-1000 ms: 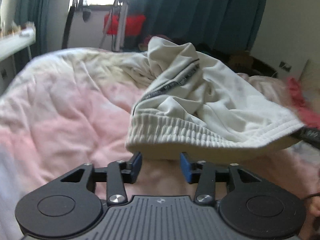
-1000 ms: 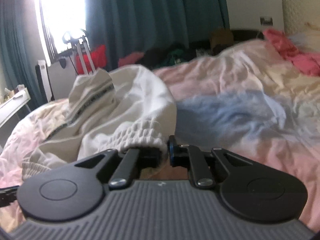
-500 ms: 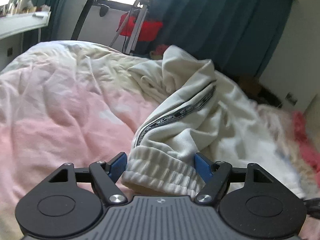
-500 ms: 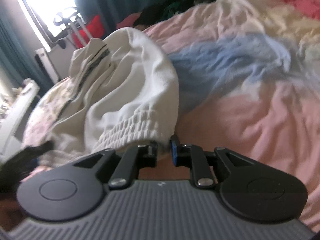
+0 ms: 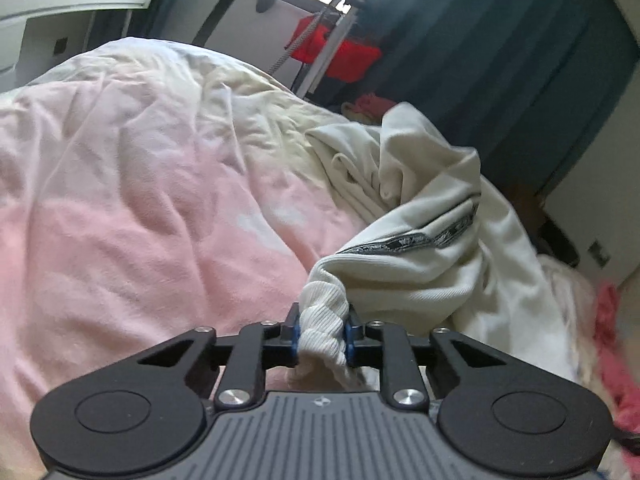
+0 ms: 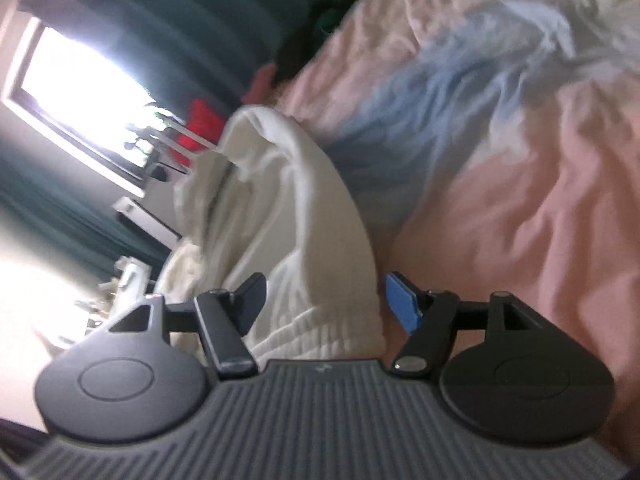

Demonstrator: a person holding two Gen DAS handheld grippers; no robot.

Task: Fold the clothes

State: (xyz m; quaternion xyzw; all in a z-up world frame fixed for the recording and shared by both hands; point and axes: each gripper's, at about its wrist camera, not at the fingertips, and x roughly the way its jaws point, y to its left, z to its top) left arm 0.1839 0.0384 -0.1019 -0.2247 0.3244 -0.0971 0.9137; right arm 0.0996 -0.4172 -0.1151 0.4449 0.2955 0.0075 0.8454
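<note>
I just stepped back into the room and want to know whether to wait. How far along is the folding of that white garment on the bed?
Early. Nothing looks folded: the white garment lies crumpled on the pink duvet. In hand: the left gripper is shut on its ribbed waistband, while the right gripper is open with the band's other end between its fingers. Left: spreading it flat and making every fold.

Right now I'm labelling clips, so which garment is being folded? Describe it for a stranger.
On the rumpled pink duvet lies one heaped cream-white garment. It has a ribbed elastic band and a dark patterned stripe; the left gripper pinches its band, unlike the red clothes at the bed's edge.
</note>
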